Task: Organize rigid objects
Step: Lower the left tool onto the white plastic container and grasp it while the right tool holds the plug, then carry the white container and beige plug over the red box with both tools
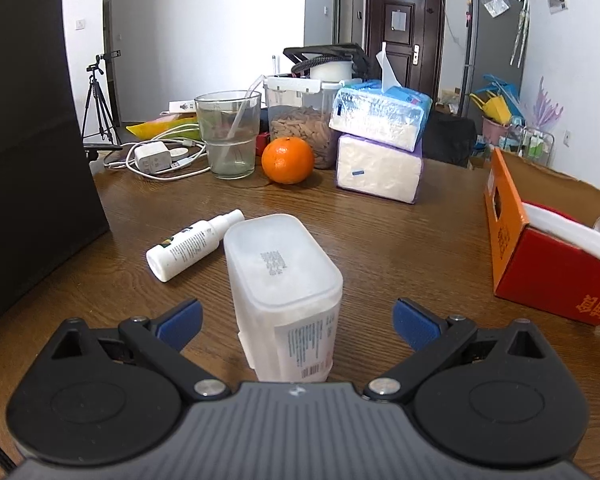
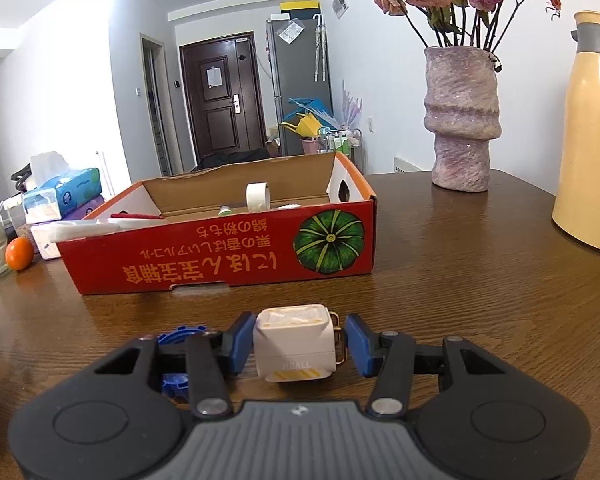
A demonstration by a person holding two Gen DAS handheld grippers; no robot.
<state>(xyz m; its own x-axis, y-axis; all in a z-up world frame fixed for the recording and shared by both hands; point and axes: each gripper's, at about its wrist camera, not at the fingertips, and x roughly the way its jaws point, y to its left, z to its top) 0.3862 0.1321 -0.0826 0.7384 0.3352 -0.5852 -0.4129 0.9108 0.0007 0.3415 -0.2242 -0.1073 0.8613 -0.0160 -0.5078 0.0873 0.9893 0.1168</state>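
A tall translucent white plastic container (image 1: 280, 272) stands upright on the wooden table (image 1: 400, 248). My left gripper (image 1: 296, 320) is open, its blue pads (image 1: 182, 322) on either side of the container's lower part without touching it. A small white spray bottle (image 1: 188, 246) lies on its side just left of the container. My right gripper (image 2: 296, 340) is shut on a small white cube-shaped case (image 2: 294, 344) with a metal clasp, held just above the table. An open red cardboard box (image 2: 220, 264) lies ahead; a tape roll (image 2: 259, 197) is among the things in it. The box (image 1: 540, 280) also shows at the right of the left wrist view.
A glass of water (image 1: 230, 136), an orange (image 1: 287, 160), a jar of snacks (image 1: 300, 128), stacked tissue packs (image 1: 376, 152) and a white charger with cable (image 1: 154, 158) crowd the far table. A dark block (image 1: 32, 140) stands left. A vase (image 2: 462, 120), a yellow jug (image 2: 592, 140) and a blue plastic piece (image 2: 180, 334) are near my right gripper.
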